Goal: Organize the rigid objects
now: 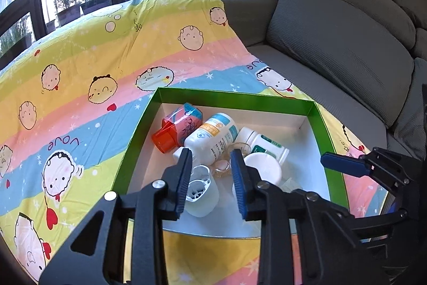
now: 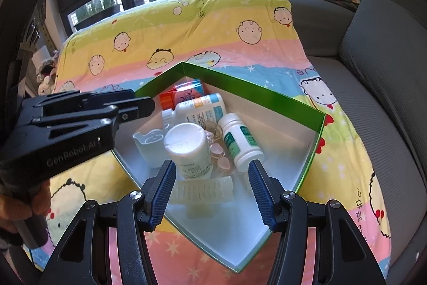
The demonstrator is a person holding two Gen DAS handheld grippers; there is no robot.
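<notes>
Inside green box, bottles crowd left.

Left claw part-open, empty — right claw likewise.

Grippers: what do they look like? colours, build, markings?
Both are black plastic linkage frames with cut-out arms and silver pivot bolts. The left gripper and the right gripper each carry two fingers faced with ribbed blue pads. In the right wrist view, the left one's side reads "GenRobot.AI" in grey lettering. No cables or sleeves show.
</notes>
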